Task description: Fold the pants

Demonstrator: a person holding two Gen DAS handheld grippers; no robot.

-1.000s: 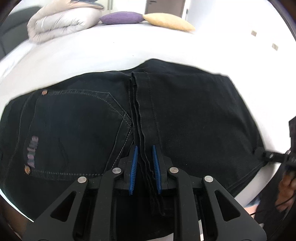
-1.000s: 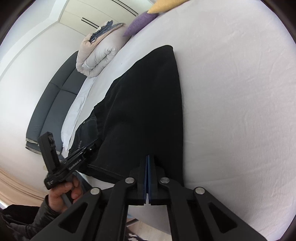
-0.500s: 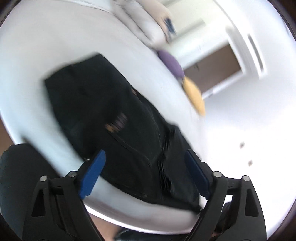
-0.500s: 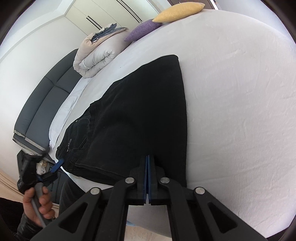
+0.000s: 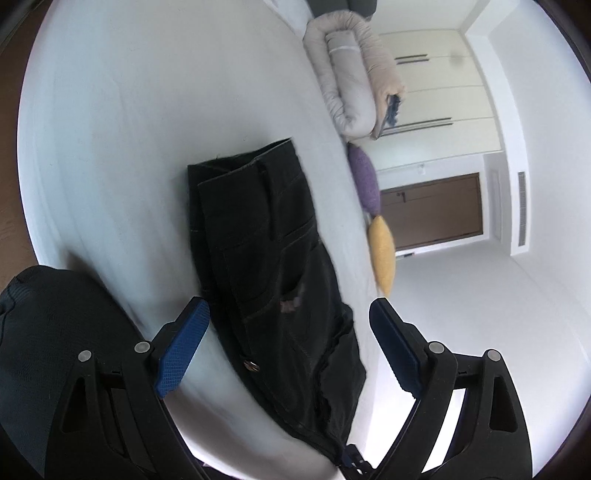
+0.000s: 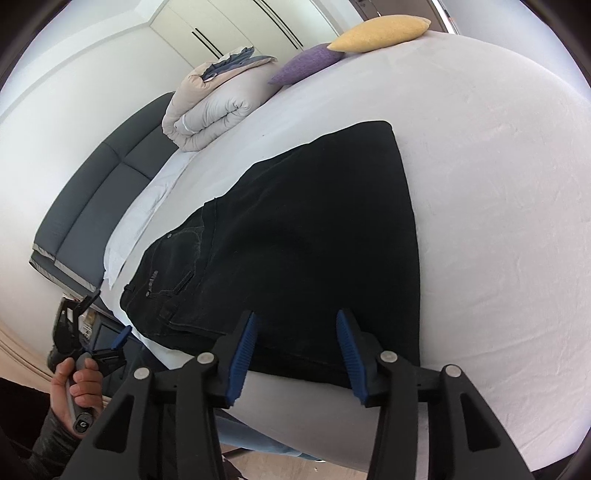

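- The left gripper (image 5: pixel 286 345) had changed most. 1 second earlier its blue pads were pinched on the stacked seam edges of the black pants; half a second later they stood wide and the view was swinging. Now its jaws were spread, holding nothing, with the waist end of the pants (image 5: pixel 273 258) lying beyond them on the white bed (image 5: pixel 110 147), apart from both pads.
- In the right wrist view that gripper (image 6: pixel 107 350) sat off the bed's near-left edge, carried in the person's hand (image 6: pixel 75 384), clear of the cloth.
- The pants (image 6: pixel 295 240) lay flat as 1 folded slab across the bed, waistband and pocket to the left, the leg end toward the right and running up toward the pillows. No part looked lifted.
- The right gripper (image 6: pixel 295 354) had been clenched on the near hem edge in both earlier views. Its jaws had just been opening; the hem sat in the gap between the pads, but neither pad pressed on it, so I read it as released.
- Further right the sheet was bare and lightly creased. The rolled duvet (image 6: pixel 214 107), purple pillow (image 6: pixel 306 64) and yellow pillow (image 6: pixel 380 31) stood at the far side, as before.
- With both grips given up and the cloth settled, 1 fold seemed finished. Judging by the length still showing, another fold across it probably remained.
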